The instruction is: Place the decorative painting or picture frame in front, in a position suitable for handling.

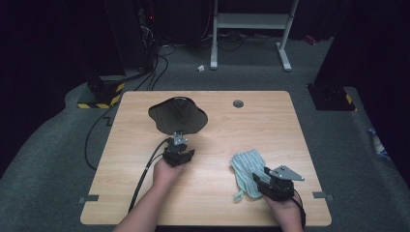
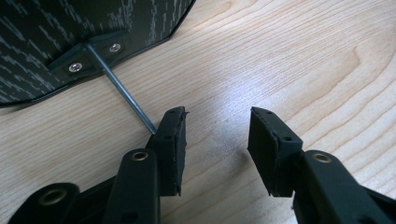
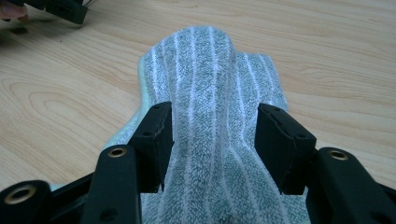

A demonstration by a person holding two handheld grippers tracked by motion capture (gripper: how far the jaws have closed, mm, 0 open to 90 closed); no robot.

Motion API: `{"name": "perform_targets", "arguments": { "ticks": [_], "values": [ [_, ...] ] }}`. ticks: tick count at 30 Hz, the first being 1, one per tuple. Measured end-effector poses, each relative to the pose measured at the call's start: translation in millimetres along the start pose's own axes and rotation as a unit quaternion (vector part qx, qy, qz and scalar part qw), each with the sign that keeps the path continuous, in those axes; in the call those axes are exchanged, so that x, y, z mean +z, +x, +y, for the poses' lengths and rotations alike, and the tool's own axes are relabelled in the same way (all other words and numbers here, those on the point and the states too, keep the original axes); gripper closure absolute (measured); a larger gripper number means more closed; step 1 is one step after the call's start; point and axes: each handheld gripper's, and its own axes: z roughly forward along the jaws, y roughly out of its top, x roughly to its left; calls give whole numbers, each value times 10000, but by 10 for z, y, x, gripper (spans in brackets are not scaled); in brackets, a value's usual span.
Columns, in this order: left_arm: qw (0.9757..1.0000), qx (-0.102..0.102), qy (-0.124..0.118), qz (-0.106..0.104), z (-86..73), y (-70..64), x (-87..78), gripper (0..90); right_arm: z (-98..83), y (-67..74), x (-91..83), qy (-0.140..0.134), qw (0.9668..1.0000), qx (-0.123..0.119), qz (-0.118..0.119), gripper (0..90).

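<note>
A black mesh-patterned dish (image 1: pixel 177 115) (image 2: pixel 46 37) lies at the table's back left, with a thin metal rod (image 2: pixel 123 91) screwed to its rim. My left gripper (image 1: pixel 179 145) (image 2: pixel 217 121) sits just in front of it, open over bare wood. The rod ends beside the outer face of its left jaw, not between the jaws. A green-grey striped cloth (image 1: pixel 246 166) (image 3: pixel 210 93) lies at the front right. My right gripper (image 1: pixel 258 181) (image 3: pixel 212 126) is shut on it, squeezing its near end into a raised ridge.
The wooden table (image 1: pixel 261 125) has a grey grommet (image 1: pixel 238 103) near its back edge. A black cable (image 1: pixel 145 174) trails from the left gripper off the front left. On the floor beyond stand a white desk frame (image 1: pixel 251 29) and more cables.
</note>
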Motion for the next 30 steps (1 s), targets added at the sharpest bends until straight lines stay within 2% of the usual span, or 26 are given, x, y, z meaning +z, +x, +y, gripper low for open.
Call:
{"name": "perform_targets", "arguments": {
  "ticks": [6, 12, 19, 24, 26, 30],
  "values": [
    [9999, -105, -121, -10, -25, 85, -101, 554, -4, -4, 28, 40, 10000, 32, 12, 465],
    [9994, -342, -38, 5, -12, 109, -24, 545, 4, 26, 34, 48, 10000, -19, 23, 465],
    [9995, -305, -83, -27, 17, 59, 29, 548, 1, 12, 56, 79, 10000, 1, 43, 465],
    [9996, -249, -27, -104, 41, 26, 90, 547, -2, -2, 37, 50, 10000, -10, 45, 465],
    [9998, -195, -80, -65, 33, 11, 58, 540, -2, -12, 31, 40, 10000, 32, 46, 465],
    [9995, -175, -255, 59, -45, 77, -128, 528, -3, -33, 23, 18, 10000, 27, 38, 466]
  ]
}}
